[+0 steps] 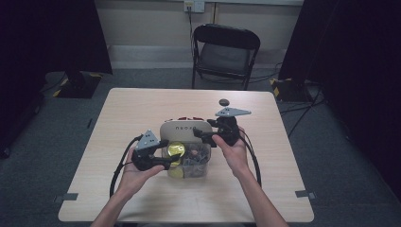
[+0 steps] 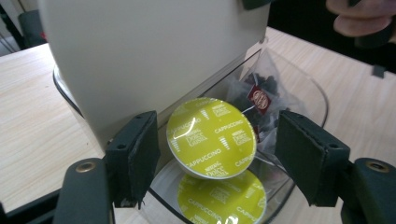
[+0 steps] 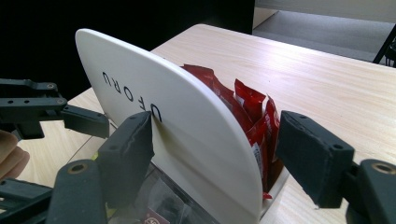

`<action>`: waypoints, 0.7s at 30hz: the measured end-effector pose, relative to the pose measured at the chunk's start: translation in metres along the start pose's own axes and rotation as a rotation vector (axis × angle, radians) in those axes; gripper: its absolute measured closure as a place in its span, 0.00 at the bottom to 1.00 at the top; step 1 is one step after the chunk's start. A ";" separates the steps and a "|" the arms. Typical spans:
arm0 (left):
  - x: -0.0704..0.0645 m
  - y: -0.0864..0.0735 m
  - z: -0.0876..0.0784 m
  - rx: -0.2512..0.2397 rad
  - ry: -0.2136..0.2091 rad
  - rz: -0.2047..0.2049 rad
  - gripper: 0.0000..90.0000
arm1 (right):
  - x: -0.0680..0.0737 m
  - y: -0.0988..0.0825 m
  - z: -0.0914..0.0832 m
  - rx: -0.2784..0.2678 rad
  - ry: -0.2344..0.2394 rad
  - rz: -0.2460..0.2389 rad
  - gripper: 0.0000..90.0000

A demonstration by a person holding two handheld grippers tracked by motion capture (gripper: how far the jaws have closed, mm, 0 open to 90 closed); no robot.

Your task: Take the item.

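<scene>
Capsule [image 2: 211, 137], yellow-green and marked cappuccino, is leaning on edge inside the clear box [image 1: 201, 166] at mid worktop [image 1: 127, 109], lying straight ahead between the left tool's [image 1: 166, 152] parted jaws. Rightward, the right tool [image 1: 201, 135], jaws also parted, is straddling the upright white lid [image 3: 187, 126].

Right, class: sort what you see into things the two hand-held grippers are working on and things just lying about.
In the job:
- clear container
- raised beige lid
- green Cappuccino capsule between the open left hand-held gripper
- right hand-held gripper, open around the lid

Lying about:
- small dark disc on the table
- folding chair
</scene>
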State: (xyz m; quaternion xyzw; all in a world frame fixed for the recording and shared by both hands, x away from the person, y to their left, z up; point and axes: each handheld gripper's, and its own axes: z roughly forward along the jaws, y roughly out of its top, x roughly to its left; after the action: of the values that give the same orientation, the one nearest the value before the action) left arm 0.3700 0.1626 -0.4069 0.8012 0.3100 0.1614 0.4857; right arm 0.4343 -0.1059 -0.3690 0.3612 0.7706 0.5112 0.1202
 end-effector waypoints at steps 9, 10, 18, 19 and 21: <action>-0.003 -0.005 0.010 0.009 0.008 0.007 0.36 | -0.002 0.000 -0.002 0.001 -0.002 0.001 0.30; -0.003 -0.005 0.010 0.011 0.010 0.004 0.35 | -0.001 0.000 -0.002 0.001 -0.003 0.001 0.30; -0.002 -0.006 0.014 0.010 -0.002 0.013 0.38 | -0.003 -0.001 -0.004 0.002 -0.007 0.004 0.30; -0.003 -0.006 0.014 0.017 0.002 0.012 0.38 | -0.004 -0.002 -0.004 0.003 -0.007 0.006 0.30; -0.003 -0.007 0.016 0.016 -0.010 0.017 0.38 | -0.004 -0.002 -0.005 0.005 -0.012 0.001 0.30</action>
State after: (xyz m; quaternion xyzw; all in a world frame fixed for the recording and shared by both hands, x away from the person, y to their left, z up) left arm 0.3742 0.1522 -0.4201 0.8085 0.3019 0.1592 0.4794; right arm 0.4334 -0.1120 -0.3692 0.3648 0.7709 0.5072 0.1238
